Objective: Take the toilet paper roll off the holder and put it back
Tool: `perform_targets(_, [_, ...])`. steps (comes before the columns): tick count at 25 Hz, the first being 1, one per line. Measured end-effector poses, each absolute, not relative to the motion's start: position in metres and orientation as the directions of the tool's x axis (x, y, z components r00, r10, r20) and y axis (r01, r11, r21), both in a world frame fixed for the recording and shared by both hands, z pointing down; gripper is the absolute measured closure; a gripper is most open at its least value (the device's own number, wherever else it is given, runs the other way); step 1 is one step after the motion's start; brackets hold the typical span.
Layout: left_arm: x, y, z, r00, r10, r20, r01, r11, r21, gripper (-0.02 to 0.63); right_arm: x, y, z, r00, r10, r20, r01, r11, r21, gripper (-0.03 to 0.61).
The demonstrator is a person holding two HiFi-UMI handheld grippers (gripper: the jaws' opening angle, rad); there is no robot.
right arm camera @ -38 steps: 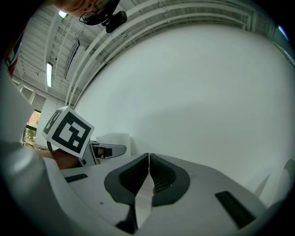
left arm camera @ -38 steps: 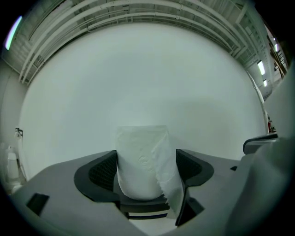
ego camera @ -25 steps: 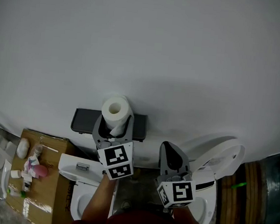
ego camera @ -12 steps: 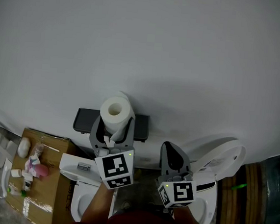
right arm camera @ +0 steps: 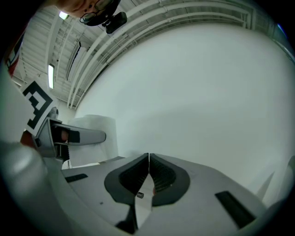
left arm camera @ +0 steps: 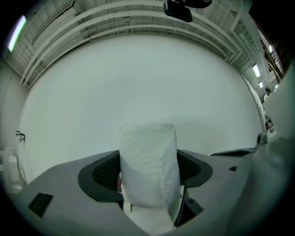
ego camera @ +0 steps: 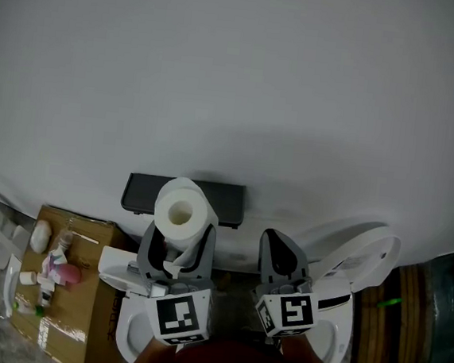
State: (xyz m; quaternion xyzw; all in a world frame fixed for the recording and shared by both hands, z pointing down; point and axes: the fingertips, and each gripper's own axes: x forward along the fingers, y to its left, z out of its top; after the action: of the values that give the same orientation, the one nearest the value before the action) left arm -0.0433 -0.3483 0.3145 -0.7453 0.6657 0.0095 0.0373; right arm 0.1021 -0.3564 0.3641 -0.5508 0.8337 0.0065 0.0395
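Wall (ego camera: 236,82) carries the holder (ego camera: 229,203); the toilet paper roll (ego camera: 180,208) is off it, clamped in the left hand-held gripper (ego camera: 180,236), and I judge it must return slowly and level. The right gripper view shows plainly the right hand-held gripper (right arm camera: 148,163) with jaws together, empty; only the head view shows the holder.

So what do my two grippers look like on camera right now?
The left gripper and right gripper match: grey plastic bodies, dark ribbed pads inside the jaws, and a white cube with black square markers on each. No cables or sleeves show.
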Motion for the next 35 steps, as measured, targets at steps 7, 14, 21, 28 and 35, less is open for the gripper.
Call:
perform_targets(7, [-0.043,-0.324,0.363,0.131,-0.991,0.002,-0.99,-0.131,-0.045,0.216,0.103,-0.357,0.371,-0.393,-0.918,-0.057,-0.918,0.395,-0.031,0.56])
perform_targets(14, [-0.037,-0.324,0.386,0.144,-0.99,0.006,-0.989,-0.144,-0.042,0.216,0.1,-0.357,0.379,-0.399,-0.916,-0.035,-0.916,0.4,-0.028,0.56])
perform_targets(21, [-0.038,-0.325,0.385,0.128,-0.992,-0.004,-0.991,-0.128,-0.042,0.218,0.101,-0.357,0.382,-0.401,-0.916,-0.029,-0.916,0.402,-0.022,0.56])
perform_targets(28, [-0.038,-0.328,0.387,0.129,-0.992,-0.006,-0.991,-0.129,-0.03,0.216,0.1,-0.361,0.382,-0.4,-0.916,-0.027,-0.916,0.401,-0.031,0.56])
perform_targets(35, [-0.039,-0.331,0.389,0.121,-0.993,-0.008,-0.993,-0.121,-0.014,0.222,0.099,-0.365,0.384,-0.404,-0.914,-0.023,-0.914,0.405,-0.032,0.56])
